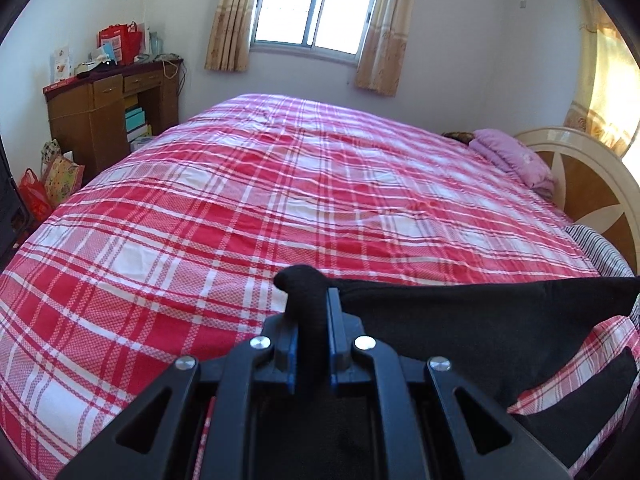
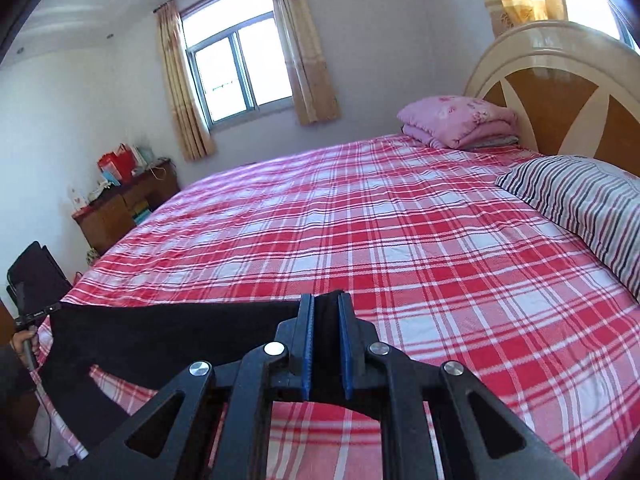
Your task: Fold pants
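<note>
Left wrist view has the left gripper [image 1: 310,308] clamped tight on a bunched bit of the black pants [image 1: 480,316], a little nub of cloth poking out past the tips. Right wrist view shows the same deal: the right gripper [image 2: 325,320] has its jaws nearly closed with an edge of the pants [image 2: 168,332] pinched between the blue pads [image 2: 307,344].

My guess is each one holds an end of the same edge so the fabric stretches flat between them, which makes lining up a fold way easier than wrestling a heap.

Pants are plain black, soft, matte, no visible seams or pockets from here. They hang taut in a band above the near edge of the bed [image 2: 420,240], with a loose part drooping toward that edge. Can't tell if it's the waistband or a leg they've got. So probably early in the fold.
</note>
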The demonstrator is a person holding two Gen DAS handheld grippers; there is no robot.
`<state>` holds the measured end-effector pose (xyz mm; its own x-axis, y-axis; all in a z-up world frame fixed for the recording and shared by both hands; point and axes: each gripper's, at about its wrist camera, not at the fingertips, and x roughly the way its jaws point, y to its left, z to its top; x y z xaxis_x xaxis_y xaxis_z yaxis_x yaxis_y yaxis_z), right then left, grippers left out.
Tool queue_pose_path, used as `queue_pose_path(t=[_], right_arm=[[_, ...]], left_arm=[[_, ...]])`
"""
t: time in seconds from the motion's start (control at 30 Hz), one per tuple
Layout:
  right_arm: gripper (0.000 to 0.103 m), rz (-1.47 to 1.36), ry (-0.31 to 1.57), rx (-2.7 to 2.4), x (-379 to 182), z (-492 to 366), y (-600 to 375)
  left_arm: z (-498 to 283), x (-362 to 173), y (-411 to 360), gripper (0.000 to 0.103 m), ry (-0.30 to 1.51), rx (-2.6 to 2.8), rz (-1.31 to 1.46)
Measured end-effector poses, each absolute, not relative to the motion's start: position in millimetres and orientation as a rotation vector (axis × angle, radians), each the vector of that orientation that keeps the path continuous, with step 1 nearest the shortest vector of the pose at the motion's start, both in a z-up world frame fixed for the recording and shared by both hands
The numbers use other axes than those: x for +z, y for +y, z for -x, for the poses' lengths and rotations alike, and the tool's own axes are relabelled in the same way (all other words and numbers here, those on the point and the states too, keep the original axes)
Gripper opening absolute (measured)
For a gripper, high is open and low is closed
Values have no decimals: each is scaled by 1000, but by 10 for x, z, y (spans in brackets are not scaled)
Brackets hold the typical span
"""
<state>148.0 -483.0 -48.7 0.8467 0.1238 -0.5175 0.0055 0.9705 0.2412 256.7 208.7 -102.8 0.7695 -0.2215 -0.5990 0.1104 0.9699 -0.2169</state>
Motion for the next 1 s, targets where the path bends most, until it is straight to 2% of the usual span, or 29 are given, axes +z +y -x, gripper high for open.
queue_pose_path(t=[0.47,0.73,0.87,0.9,1.0], right_arm=[[11,-350,552,51,-812,-419,-5044],[11,-334,647,45,-1114,-95,-5079],[12,-311,705,47,-1225,-9,-5084],[15,-306,710,41,-1232,19,-5094],[32,-308,684,-2,-1183,134,-5171]], left_arm=[[-1806,-1143,2408,12,567,-275,242],[-1448,-1419,2521,13,593,-318,255],[-1311,-1520,2633,24,601,-310,264],[-1273,-1517,2661,29,600,-298,254],[-1189,-1507,2735,35,594,-285,246]])
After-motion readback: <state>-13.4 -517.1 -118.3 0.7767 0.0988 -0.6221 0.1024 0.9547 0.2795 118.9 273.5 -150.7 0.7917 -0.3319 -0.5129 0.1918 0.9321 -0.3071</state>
